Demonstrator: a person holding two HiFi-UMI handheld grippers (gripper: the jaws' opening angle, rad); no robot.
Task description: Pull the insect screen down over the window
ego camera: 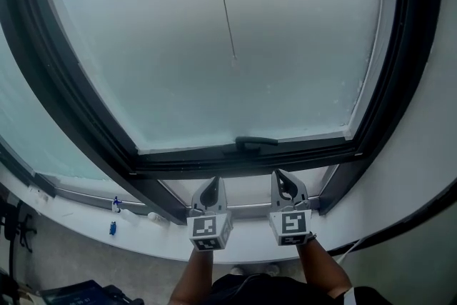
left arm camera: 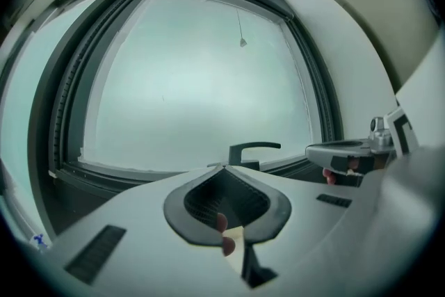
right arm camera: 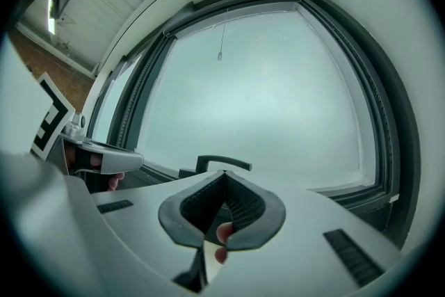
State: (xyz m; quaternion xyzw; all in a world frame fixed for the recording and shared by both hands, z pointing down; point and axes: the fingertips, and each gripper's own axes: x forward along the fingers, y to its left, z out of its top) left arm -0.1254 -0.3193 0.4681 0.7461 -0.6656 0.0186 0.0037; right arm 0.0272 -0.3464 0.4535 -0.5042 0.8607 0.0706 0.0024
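Observation:
A dark-framed window (ego camera: 400, 68) fills the head view, its pane (ego camera: 214, 46) pale and hazy. A thin cord with a small end piece (ego camera: 233, 58) hangs in front of the pane, also in the left gripper view as the cord end (left arm camera: 242, 42) and in the right gripper view (right arm camera: 220, 55). A dark window handle (ego camera: 253, 143) lies along the bottom rail. Below the rail, my left gripper (ego camera: 212, 186) and right gripper (ego camera: 280, 179) point up side by side. Both are shut with nothing between the jaws and touch nothing. The handle (left arm camera: 254, 148) sits just beyond the left gripper (left arm camera: 224, 167) tips.
A white sill (ego camera: 150, 239) runs under the window, with two small blue things (ego camera: 113, 227) on its left part. Another pane (ego camera: 28, 132) adjoins at the left. A white wall (ego camera: 432, 153) rises at the right. Dark objects (ego camera: 71, 292) lie at the bottom left.

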